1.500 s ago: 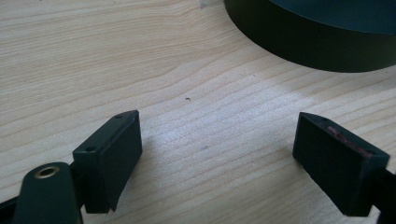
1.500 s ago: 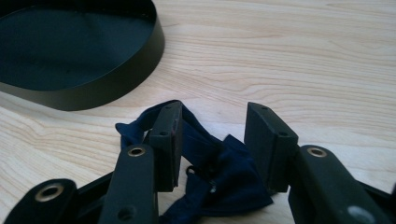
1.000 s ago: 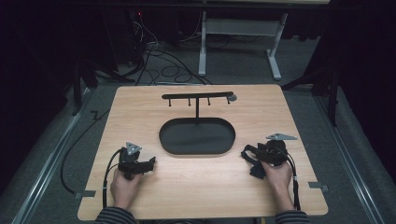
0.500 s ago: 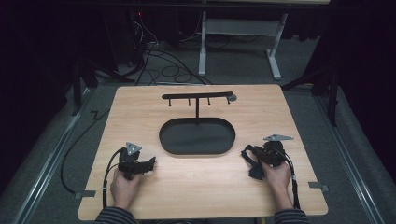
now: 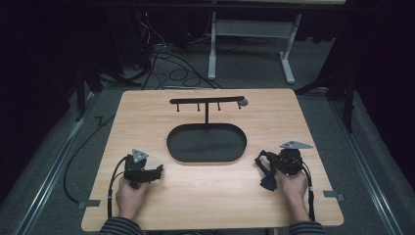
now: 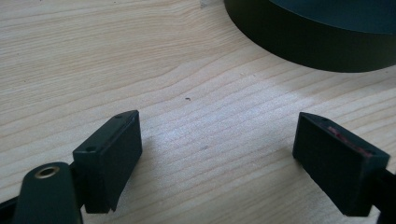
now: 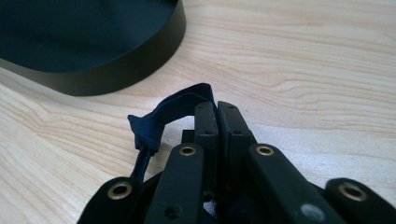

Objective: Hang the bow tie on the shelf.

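The right claw has just been closing and now sits pressed together on a dark blue strap, which loops out to the left of the jaws and hangs over the tabletop; in the high view the strap lies at the right hand's inner side, near the oval black tray; the left claw stands wide apart, holding nothing, low over bare wood just short of the tray's wall; bare wood runs between both hands and on to the near edge; a black hook rack stands behind the tray.
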{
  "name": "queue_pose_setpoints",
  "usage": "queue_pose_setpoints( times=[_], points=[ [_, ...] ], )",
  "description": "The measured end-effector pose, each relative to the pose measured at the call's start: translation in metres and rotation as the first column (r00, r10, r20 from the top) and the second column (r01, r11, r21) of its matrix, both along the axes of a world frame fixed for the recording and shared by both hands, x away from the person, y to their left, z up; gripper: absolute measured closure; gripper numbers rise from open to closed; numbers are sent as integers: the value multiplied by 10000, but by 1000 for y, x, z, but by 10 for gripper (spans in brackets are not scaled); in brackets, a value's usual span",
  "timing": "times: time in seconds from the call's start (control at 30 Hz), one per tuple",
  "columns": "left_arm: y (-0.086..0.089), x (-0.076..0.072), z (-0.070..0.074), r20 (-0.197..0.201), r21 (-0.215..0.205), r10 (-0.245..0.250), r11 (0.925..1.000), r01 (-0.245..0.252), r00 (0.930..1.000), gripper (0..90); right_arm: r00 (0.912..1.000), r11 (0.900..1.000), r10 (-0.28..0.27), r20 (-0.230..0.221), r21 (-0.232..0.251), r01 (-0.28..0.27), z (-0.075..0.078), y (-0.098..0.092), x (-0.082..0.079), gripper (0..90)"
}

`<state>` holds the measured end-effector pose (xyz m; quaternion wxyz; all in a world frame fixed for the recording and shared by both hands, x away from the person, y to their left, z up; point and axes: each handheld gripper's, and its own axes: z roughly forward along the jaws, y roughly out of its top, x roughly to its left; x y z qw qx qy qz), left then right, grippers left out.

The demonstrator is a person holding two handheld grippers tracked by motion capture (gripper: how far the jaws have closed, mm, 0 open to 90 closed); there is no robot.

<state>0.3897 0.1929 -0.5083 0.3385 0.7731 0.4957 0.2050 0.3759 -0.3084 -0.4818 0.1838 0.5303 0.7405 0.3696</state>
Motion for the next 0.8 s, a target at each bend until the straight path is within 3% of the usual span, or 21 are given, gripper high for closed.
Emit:
queue_pose_setpoints(
  times=[0.3,0.8],
  points=[
    [0,0,0,-1,0,0,10000,0,10000,159,9993,9996,163,323,244,-171,13,-3,-4,890],
    [0,0,0,-1,-3,0,10000,0,10000,159,9954,9988,433,849,180,-450,34,4,-6,892]
  ],
)
